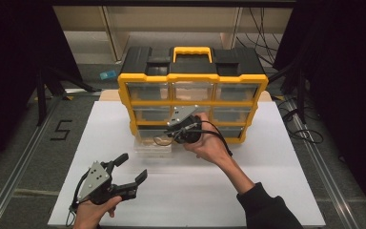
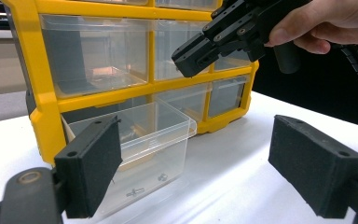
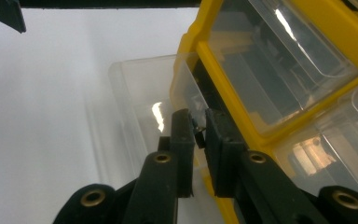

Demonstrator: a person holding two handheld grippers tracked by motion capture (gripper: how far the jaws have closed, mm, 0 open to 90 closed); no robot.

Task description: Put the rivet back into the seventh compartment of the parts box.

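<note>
While left gripper [image 1: 132, 171] jaws spread, right gripper [image 3: 199, 128] jaws pinching small screw [image 3: 196, 130], over pulled-out clear drawer [image 2: 140, 140].

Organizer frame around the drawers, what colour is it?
Yellow: the organizer frame shows best in the high view.

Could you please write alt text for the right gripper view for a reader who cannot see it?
The right gripper pinches a small dark part between nearly closed black jaws, above an open clear plastic drawer pulled out of a yellow-framed organizer on a white table.
</note>
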